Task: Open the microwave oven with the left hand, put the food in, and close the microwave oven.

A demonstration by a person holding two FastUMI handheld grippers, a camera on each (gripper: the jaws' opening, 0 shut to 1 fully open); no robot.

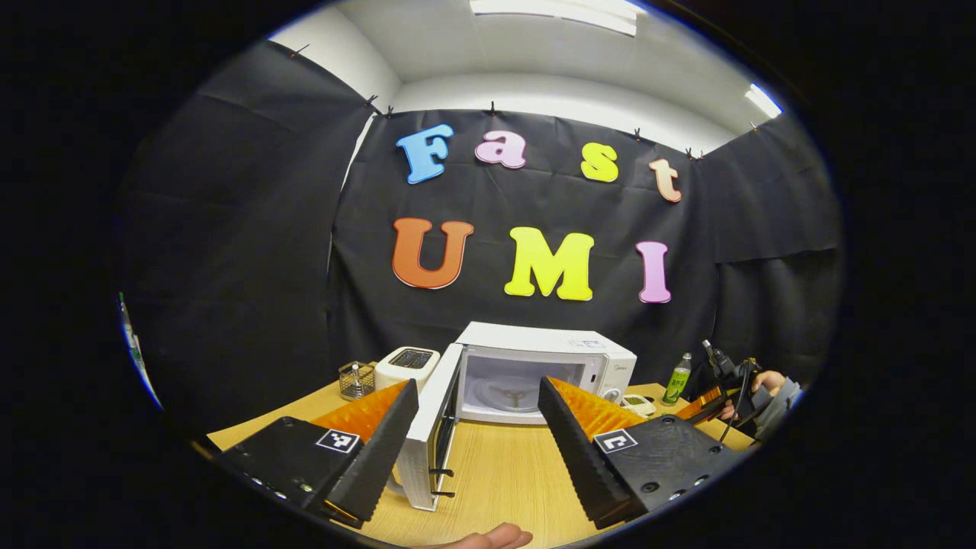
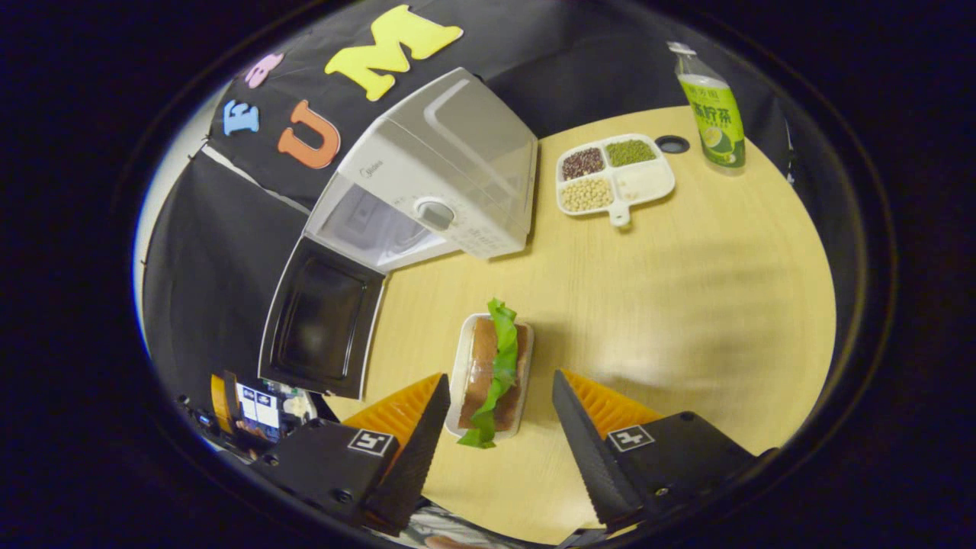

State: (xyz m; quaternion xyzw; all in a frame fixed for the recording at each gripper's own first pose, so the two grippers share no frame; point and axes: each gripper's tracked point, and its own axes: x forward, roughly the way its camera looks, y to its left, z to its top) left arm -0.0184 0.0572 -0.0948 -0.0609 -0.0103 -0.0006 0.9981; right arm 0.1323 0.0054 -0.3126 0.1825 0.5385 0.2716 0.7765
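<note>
Each of the left tongs (image 1: 476, 419) and the right tongs (image 2: 499, 415) has two wedge-shaped fingers with finely ribbed inner faces and ridged, sawtooth outer backs. The fingers are fixed to flat black blocks that carry small round screws along the edge. On each block sits a square white tag printed with a black coded pattern. Farther off in the left gripper view, a hand (image 1: 766, 385) in a grey sleeve (image 1: 781, 404) grips a black handle with a thin black cable looping from it.

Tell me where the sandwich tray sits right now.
In the right gripper view, the sandwich tray rests on the wooden table, between the open right claw fingers, just in front of the open microwave.
</note>
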